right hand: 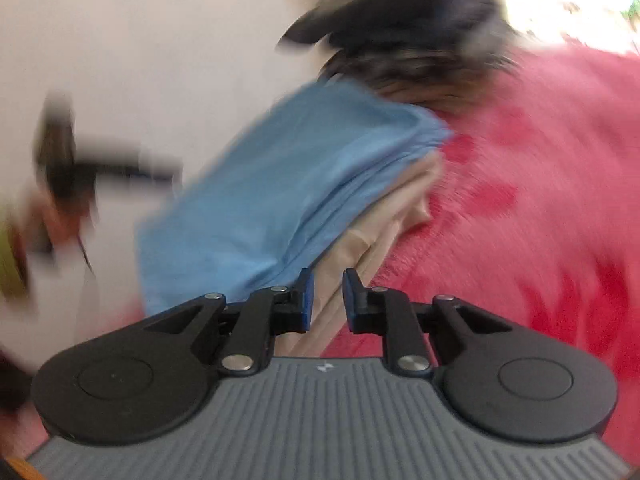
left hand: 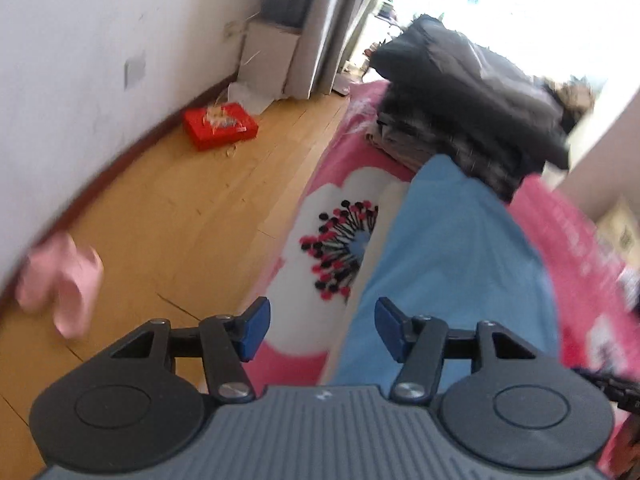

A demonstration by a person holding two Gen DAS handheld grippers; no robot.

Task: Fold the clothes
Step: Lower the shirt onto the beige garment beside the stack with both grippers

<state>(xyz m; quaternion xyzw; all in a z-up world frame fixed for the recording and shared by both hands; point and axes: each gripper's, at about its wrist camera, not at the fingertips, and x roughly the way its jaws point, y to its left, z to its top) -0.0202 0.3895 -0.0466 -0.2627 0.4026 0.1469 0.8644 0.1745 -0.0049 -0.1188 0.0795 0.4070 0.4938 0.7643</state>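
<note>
The blue cloth (left hand: 452, 248) is looking soft and floppy (grab its edge). The left gripper (left hand: 322, 330) is hanging open and empty; the right gripper (right hand: 328, 300) is nearly closed, pinching nothing.

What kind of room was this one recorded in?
Most likely a bedroom at home: a bed under a pink floral blanket, folded clothes such as the blue garment on it, and pink slippers on the wooden floor.

Blue garment (right hand: 288, 184) overlaps beige cloth (right hand: 384, 232) on pink blanket (right hand: 540, 184).
</note>
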